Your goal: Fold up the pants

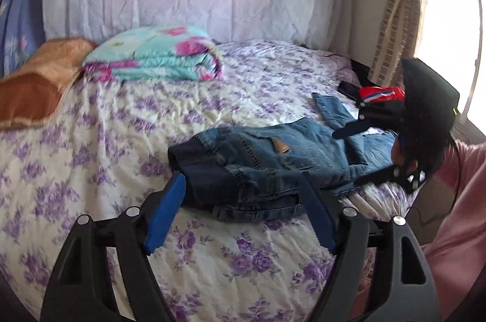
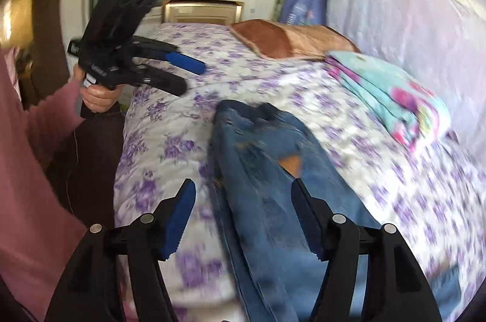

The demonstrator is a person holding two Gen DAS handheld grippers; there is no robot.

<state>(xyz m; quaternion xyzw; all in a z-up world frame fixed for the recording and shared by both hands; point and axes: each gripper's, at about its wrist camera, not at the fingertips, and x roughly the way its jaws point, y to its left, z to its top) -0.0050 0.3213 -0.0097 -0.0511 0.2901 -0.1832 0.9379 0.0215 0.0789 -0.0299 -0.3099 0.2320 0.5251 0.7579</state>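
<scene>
1. Jeans [image 1: 267, 161] lie on the floral bedspread [image 1: 121, 121] near its front edge, waist end toward the left gripper [image 1: 243, 185], legs running off toward the right gripper [image 2: 243, 194].
2. Left gripper: jaws spread, nothing held, poised just before the waistband. Right gripper: jaws spread, empty, over the legs.
3. Handling, judged: denim is heavy, limp but thick; doubled seams resist creasing; not slippery, not fragile.
4. Best hold, judged: waistband corner and hem edges, where stitched layers give the pads firm bite.
5. Folded quilt [image 1: 158, 55] sits well apart.
</scene>
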